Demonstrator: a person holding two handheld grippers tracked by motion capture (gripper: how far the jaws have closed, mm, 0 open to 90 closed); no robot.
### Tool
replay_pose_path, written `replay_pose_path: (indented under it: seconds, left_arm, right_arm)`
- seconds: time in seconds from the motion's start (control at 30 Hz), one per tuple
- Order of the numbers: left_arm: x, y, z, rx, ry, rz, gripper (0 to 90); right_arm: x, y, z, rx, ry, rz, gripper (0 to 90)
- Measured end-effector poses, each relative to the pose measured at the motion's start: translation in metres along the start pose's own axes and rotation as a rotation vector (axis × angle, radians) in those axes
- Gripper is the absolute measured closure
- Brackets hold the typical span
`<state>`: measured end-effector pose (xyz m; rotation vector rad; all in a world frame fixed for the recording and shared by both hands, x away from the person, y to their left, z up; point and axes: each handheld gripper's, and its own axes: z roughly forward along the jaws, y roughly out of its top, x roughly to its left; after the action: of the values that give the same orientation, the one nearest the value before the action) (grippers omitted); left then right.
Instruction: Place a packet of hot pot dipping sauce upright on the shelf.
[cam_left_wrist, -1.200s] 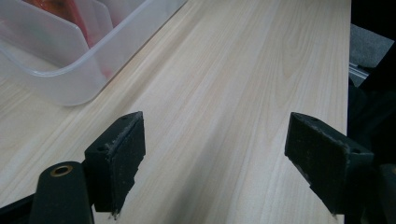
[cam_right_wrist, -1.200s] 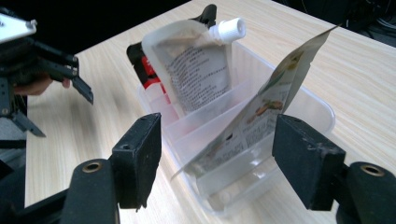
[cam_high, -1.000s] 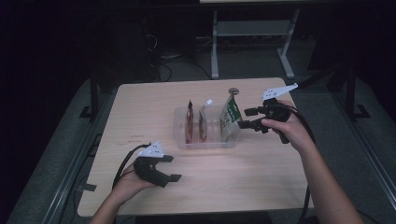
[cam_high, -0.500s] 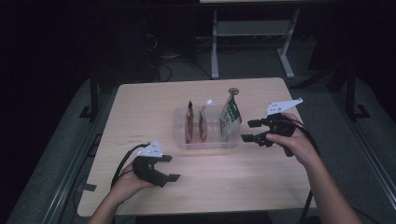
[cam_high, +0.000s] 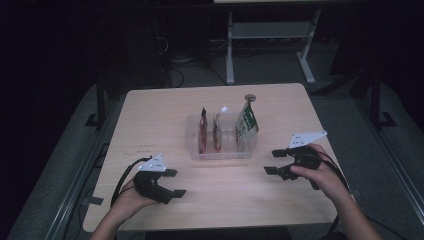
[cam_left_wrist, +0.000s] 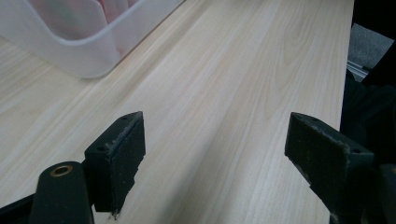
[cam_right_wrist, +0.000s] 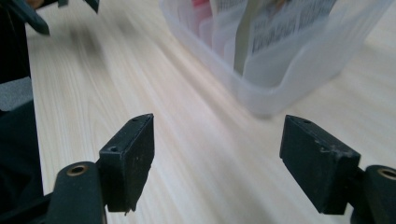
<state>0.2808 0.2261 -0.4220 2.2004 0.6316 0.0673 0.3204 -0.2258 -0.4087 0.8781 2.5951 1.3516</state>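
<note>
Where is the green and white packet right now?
In the high view, the green and white packet stands upright at the right end of the clear plastic tub, mid-table, beside two red pouches.

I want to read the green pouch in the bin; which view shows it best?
The high view: the green pouch stands whole at the bin's right end, though small. The right gripper view shows only printed pouch faces through the bin wall, colours unclear. The left gripper view shows just a bin corner with pinkish blur.
</note>
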Motion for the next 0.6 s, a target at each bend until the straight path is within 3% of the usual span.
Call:
replay_pose_path:
  seconds: [0.27,0.6]
  left_arm:
    - [-0.001,-0.011,-0.002,0.012,-0.003,0.018,18.6]
    - [-0.003,-0.018,0.008,0.096,-0.003,0.062,17.1]
  right_arm:
    - [0.010,-0.032,-0.004,0.015,-0.062,0.023,25.4]
    - [0.016,-0.056,-0.013,0.039,-0.115,0.048,24.6]
